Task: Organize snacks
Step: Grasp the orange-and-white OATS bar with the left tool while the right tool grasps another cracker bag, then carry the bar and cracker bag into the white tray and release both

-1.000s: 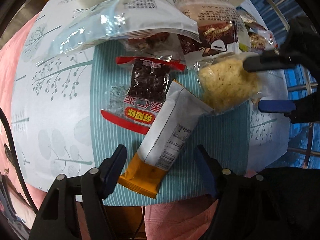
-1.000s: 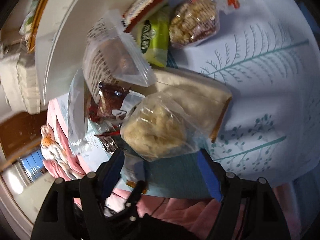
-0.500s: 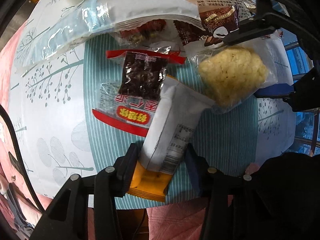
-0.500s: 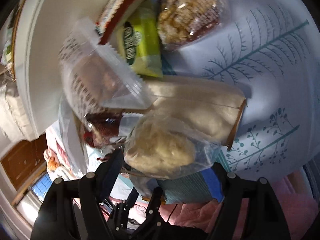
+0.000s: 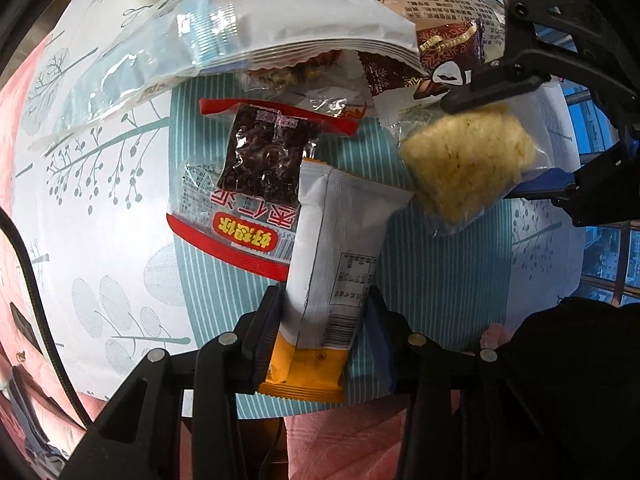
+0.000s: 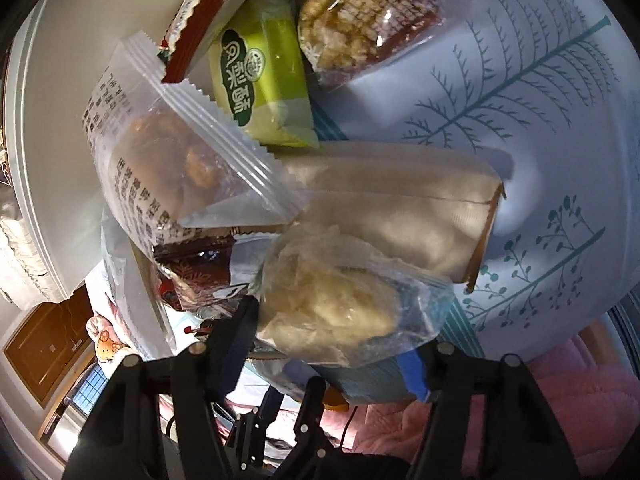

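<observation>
Left gripper [image 5: 324, 330] is closing on the grey-and-orange foil snack bar [image 5: 334, 248], pads pressing its lower sides. Right gripper [image 6: 332, 340] is closing around the clear bag of pale yellow crisp [image 6: 332, 300] lying amid the pile. Advice: lift each straight up, slowly, avoiding dragging neighbouring packets.

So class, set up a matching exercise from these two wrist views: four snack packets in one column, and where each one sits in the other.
Things:
1. white and orange packet
2. pale crumbly snack bag
3. green packet
4. red-edged dark snack packet

Places:
A. between the right gripper fingers
B. partly under the white and orange packet
C. between the left gripper fingers
D. beside the nut cluster bag

Pairs: 1-C, 2-A, 3-D, 4-B
</observation>
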Demonstrator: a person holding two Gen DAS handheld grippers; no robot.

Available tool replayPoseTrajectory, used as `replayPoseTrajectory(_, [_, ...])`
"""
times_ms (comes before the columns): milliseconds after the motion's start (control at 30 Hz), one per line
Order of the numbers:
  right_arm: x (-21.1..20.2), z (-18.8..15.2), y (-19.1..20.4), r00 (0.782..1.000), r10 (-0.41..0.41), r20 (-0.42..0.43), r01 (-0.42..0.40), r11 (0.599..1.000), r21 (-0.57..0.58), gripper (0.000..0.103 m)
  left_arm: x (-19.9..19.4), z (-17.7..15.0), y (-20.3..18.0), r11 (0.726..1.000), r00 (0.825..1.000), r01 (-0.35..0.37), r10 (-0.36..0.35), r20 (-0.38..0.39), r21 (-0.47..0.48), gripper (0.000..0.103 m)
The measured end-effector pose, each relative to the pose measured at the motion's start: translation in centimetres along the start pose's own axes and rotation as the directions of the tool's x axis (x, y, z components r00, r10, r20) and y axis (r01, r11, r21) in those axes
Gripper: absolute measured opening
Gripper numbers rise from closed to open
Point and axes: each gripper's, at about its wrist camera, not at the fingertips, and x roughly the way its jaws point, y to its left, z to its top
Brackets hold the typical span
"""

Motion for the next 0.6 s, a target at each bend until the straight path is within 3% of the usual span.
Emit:
replayPoseTrajectory(400, [-0.5,-1.5,-0.7,1.0,-0.008,-0.011,0.007,1.0,-0.028,0.059,-0.5,-0.7,0.8,0.998,0.999,-0.041,0.041,0.01,-0.039,0.035])
replayPoseTrajectory(600, [-1.4,-2.1,-0.6,1.0,0.018,-0.001,-0.018,0.996,-0.082,0.059,-1.9,-1.5,0.9,0.996,0.997,-0.059,0.062,0.055,-0.065,0.035])
